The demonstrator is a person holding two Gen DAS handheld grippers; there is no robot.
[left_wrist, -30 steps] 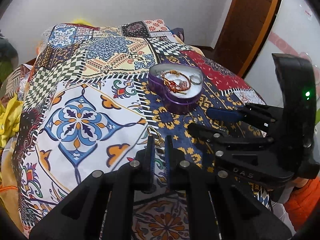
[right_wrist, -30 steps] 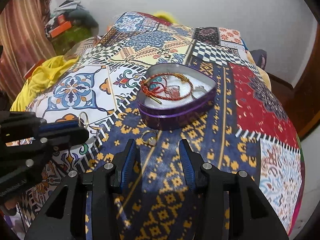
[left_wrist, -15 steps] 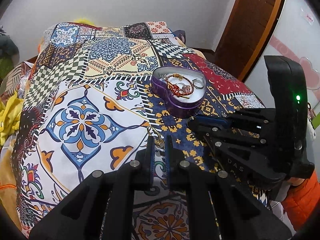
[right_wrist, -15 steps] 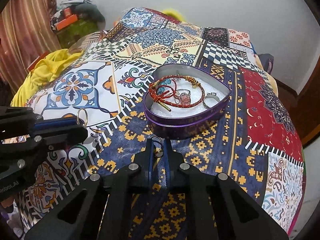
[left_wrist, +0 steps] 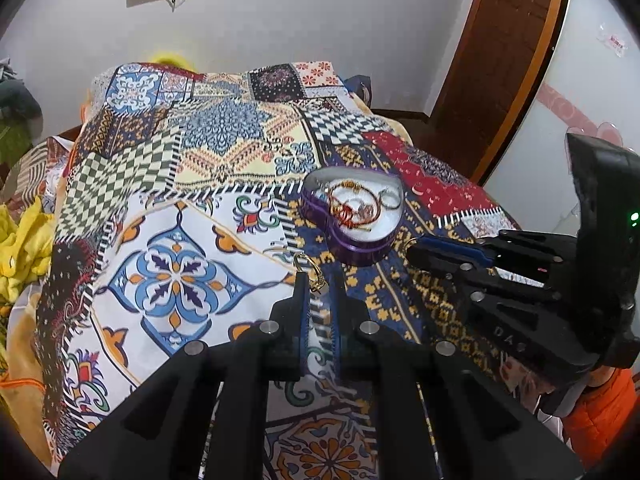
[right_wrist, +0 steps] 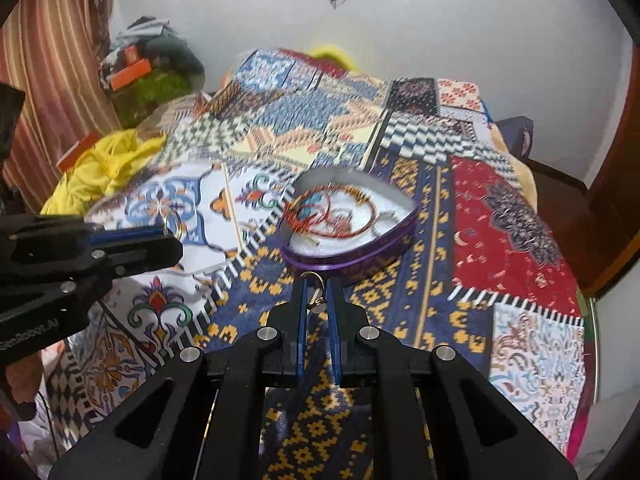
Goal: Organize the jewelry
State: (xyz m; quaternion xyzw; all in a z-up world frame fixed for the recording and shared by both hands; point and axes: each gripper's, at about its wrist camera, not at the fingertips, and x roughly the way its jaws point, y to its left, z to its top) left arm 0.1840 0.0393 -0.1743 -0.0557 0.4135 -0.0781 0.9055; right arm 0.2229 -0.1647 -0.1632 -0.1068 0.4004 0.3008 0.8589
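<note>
A purple heart-shaped tin (left_wrist: 352,216) holds red and gold bangles and a ring on white padding; it also shows in the right wrist view (right_wrist: 348,224). My left gripper (left_wrist: 319,280) is shut on a gold ring (left_wrist: 310,270), lifted above the patterned bedcover, left of the tin. My right gripper (right_wrist: 318,288) is shut on a small silver ring (right_wrist: 316,294), held just in front of the tin. The right gripper also shows in the left wrist view (left_wrist: 420,250), and the left gripper in the right wrist view (right_wrist: 168,240).
The patchwork bedcover (left_wrist: 192,208) spreads over the bed. Yellow cloth (right_wrist: 104,164) lies at the left edge. A clutter pile (right_wrist: 152,76) stands by the striped curtain. A wooden door (left_wrist: 504,64) is at the right.
My right gripper closed on the silver ring and lifted it off the bedcover toward the tin. My left gripper rose with the gold ring held.
</note>
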